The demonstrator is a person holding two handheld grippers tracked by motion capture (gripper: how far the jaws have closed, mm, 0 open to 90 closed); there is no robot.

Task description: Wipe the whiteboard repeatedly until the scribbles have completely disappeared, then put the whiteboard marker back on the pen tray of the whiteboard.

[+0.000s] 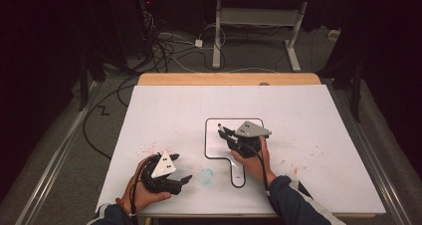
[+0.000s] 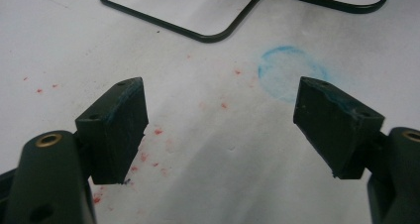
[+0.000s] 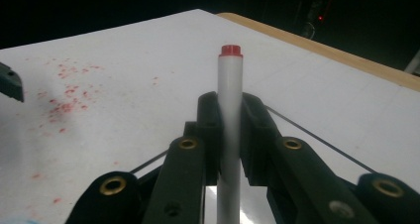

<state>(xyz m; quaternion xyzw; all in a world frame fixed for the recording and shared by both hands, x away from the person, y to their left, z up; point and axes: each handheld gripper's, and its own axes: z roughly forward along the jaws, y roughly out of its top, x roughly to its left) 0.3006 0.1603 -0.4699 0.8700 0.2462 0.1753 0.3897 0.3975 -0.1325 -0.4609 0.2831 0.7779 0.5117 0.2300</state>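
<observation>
Right gripper clamped on white red-capped marker pen, above black outline on white bench sheet. Left gripper wide, nothing held, near blue smudged ring.

My two tongs over the sheet, marker in the right one.

In the high view the large white paper sheet lies on the wooden table mid-frame. The black outlined paddle-shaped template sits at centre; my right gripper is over it, clamped around the white marker with a red cap. My left gripper, jaws apart, sits lower left, with the smudged blue circle mark just right of it.
</observation>
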